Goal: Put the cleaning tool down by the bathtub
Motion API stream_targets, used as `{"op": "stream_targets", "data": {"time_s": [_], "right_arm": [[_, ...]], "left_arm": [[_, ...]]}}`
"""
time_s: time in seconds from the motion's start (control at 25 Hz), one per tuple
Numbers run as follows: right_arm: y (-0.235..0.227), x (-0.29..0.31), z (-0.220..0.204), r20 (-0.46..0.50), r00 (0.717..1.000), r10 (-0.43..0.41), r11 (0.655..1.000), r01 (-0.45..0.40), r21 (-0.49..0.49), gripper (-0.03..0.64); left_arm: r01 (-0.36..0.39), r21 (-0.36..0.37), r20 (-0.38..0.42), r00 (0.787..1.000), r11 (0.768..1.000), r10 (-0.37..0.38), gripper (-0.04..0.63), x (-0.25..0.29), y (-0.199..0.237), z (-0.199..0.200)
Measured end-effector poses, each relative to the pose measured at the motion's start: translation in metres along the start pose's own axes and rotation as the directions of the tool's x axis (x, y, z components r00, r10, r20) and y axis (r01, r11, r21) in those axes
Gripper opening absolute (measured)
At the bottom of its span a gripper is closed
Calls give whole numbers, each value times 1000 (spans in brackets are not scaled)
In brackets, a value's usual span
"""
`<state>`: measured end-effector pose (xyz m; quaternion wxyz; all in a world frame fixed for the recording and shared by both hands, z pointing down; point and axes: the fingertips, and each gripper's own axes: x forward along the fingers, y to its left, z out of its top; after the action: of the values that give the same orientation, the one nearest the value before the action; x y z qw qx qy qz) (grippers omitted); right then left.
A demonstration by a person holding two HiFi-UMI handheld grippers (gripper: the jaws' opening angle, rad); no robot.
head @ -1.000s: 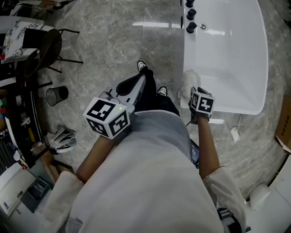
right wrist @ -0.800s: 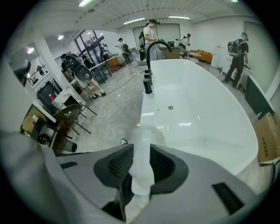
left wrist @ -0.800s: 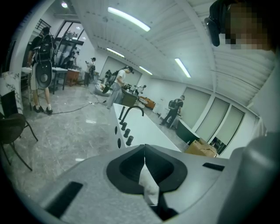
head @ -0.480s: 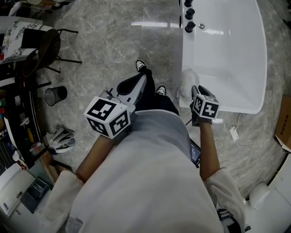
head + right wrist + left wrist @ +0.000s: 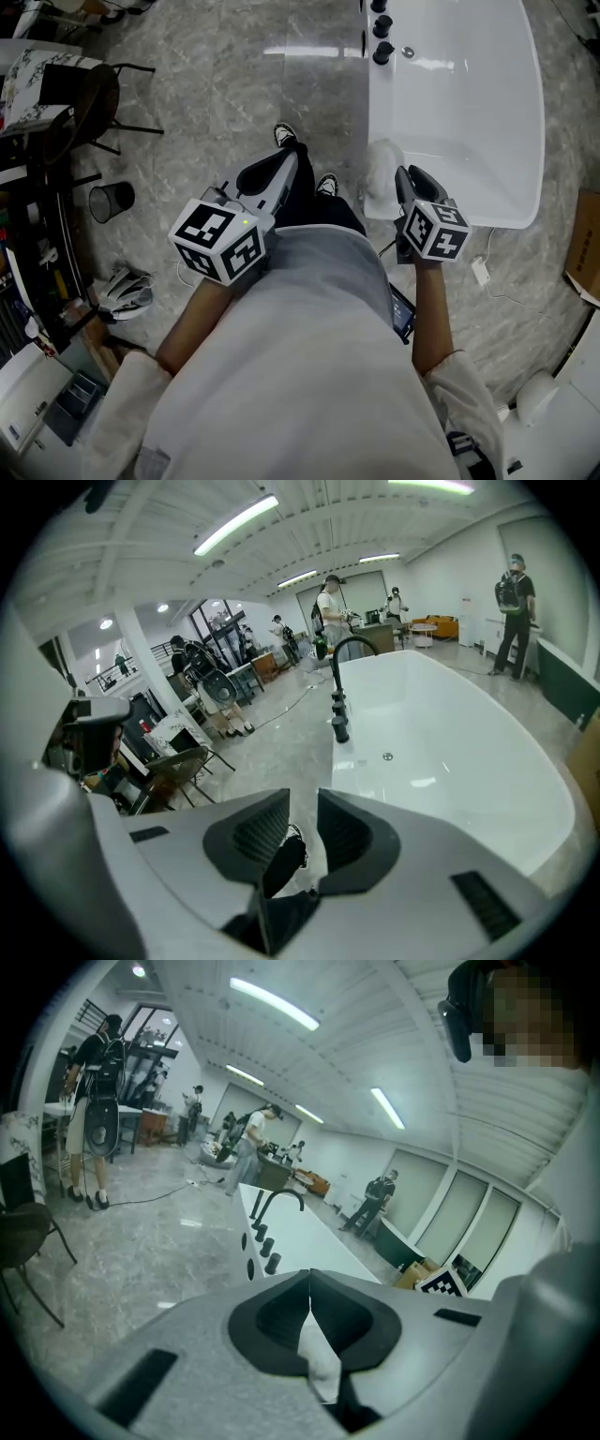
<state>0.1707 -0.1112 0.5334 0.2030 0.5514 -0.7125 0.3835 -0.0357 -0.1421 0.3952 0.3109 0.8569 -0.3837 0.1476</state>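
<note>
The bathtub (image 5: 469, 112) fills the upper right of our head view, and the fluffy white cleaning tool (image 5: 382, 172) rests against its near corner, down by the floor. Over the last second our right gripper (image 5: 411, 180) has risen beside it, its marker cube now looming larger. Its tongs stand spread with only floor and a black shoe (image 5: 281, 853) showing between them, so we judge the tool released and the task nearly done. Our left gripper (image 5: 284, 161) hangs idle, tongs pressed together.
</note>
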Motion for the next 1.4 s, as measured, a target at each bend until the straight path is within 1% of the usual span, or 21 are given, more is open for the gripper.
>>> {"op": "stream_targets", "data": {"time_s": [0.36,0.6,0.72,0.88,1.04,1.24,1.4], "right_arm": [[18,-35,35,114,993,36,999,-33,-26,75],[30,-56,52,174,983,52,998,-45,-43,66],[37,-64,60,192,979,75,997,-67,-44,63],[47,-76,73,235,968,94,995,-82,-59,55],[53,-91,88,284,954,95,994,-76,-75,44],[64,-104,97,309,945,108,992,-82,-96,32],[70,-115,105,347,931,108,992,-78,-99,28]], "left_arm": [[7,4,13,1000,1000,-7,9,1,-7,-1],[13,9,22,1000,1000,-13,9,-1,-12,0],[11,12,27,1000,1000,-12,9,-1,-13,1],[13,15,29,1000,1000,-13,9,0,-14,0],[8,24,37,999,1000,-9,9,-2,-17,3],[14,37,53,998,999,-16,9,-7,-21,6],[15,43,68,998,999,-18,9,-10,-21,8]]}}
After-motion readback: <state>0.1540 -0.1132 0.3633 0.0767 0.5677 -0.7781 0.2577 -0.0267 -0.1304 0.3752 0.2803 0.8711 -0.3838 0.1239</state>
